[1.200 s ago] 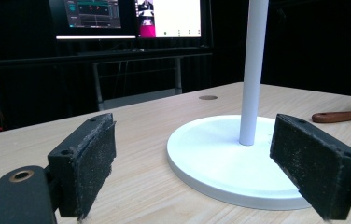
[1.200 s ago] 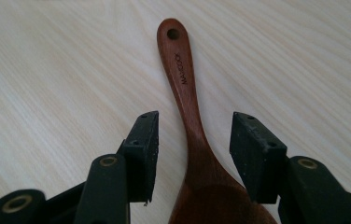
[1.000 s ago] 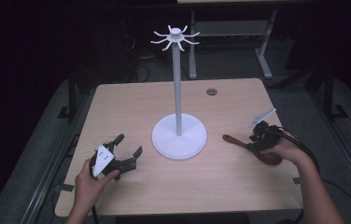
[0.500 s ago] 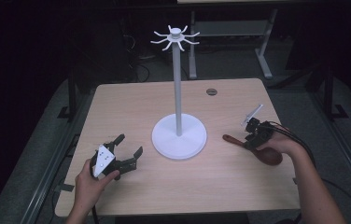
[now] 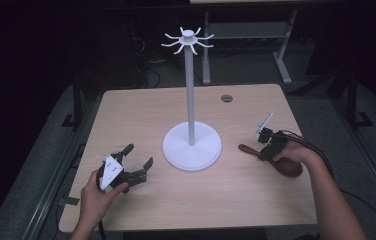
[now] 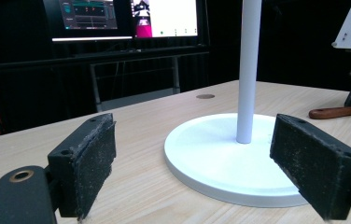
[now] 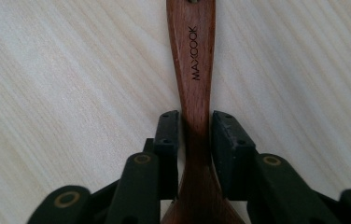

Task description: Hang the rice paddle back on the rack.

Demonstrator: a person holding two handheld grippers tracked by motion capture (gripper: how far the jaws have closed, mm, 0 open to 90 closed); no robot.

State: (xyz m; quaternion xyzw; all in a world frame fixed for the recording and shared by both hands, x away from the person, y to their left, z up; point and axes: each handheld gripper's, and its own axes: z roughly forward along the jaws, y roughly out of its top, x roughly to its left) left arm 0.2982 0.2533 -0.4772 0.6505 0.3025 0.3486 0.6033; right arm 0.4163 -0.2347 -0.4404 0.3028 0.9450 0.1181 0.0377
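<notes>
Nearest, the left tool (image 5: 135, 169) rests released on the pale wood-grain worktop (image 5: 141, 115), its gritty black pads wide apart, facing the white stand (image 5: 192, 147) with its round disc base and slim pole. Further right, the right tool (image 7: 194, 154) is clenched on the neck of a dark, smooth wooden spoon (image 7: 196, 70) lying flat, marked MAXCOOK. Judged: spoon gripped but not lifted; hanging it on the hooked crown (image 5: 188, 40) probably remains.

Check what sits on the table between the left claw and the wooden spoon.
In the high view, the white stand with its round base and tall pole sits between the open left claw and the wooden spoon, which the right claw grips.
</notes>
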